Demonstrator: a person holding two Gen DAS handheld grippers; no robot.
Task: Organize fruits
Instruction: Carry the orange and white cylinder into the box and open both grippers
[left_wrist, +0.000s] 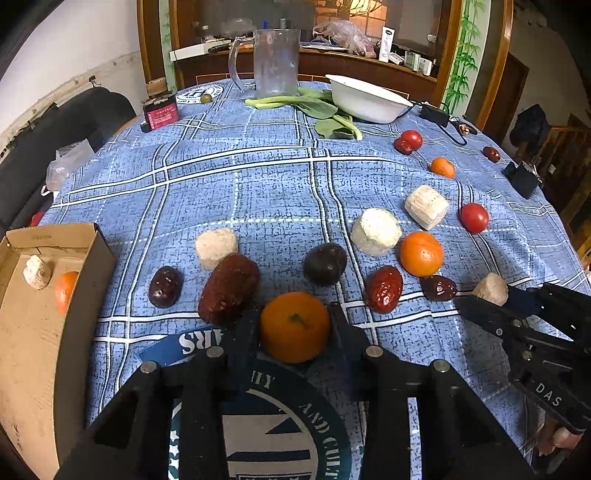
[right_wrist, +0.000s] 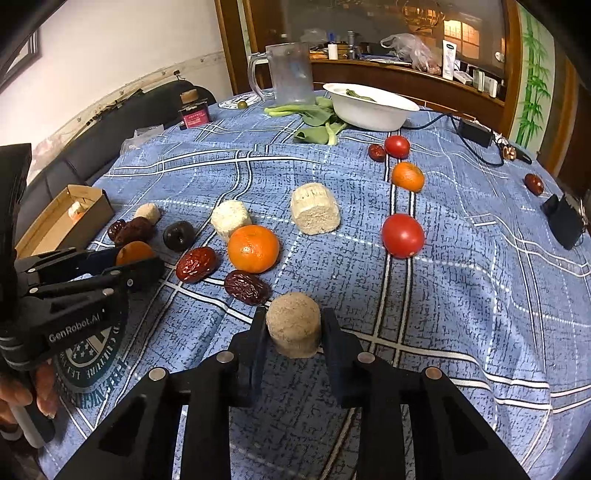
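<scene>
My left gripper (left_wrist: 294, 325) is shut on an orange (left_wrist: 294, 326) low over the blue tablecloth; it also shows in the right wrist view (right_wrist: 135, 253). My right gripper (right_wrist: 293, 328) is shut on a beige cylinder piece (right_wrist: 293, 326), seen from the left wrist view too (left_wrist: 491, 288). Loose on the cloth lie red dates (left_wrist: 384, 288), a dark plum (left_wrist: 325, 264), another orange (left_wrist: 421, 254), white cylinder pieces (left_wrist: 376, 231) and tomatoes (right_wrist: 402, 235). A cardboard box (left_wrist: 22, 332) at the left holds one orange (left_wrist: 66, 291) and one pale piece (left_wrist: 37, 272).
A white bowl (left_wrist: 365, 99), leafy greens (left_wrist: 325, 110), a clear plastic jug (left_wrist: 275, 62) and a red jar (left_wrist: 160, 110) stand at the table's far side. A black adapter and cable (right_wrist: 474, 133) lie at the far right. A dark sofa (left_wrist: 44, 140) lies beyond the left edge.
</scene>
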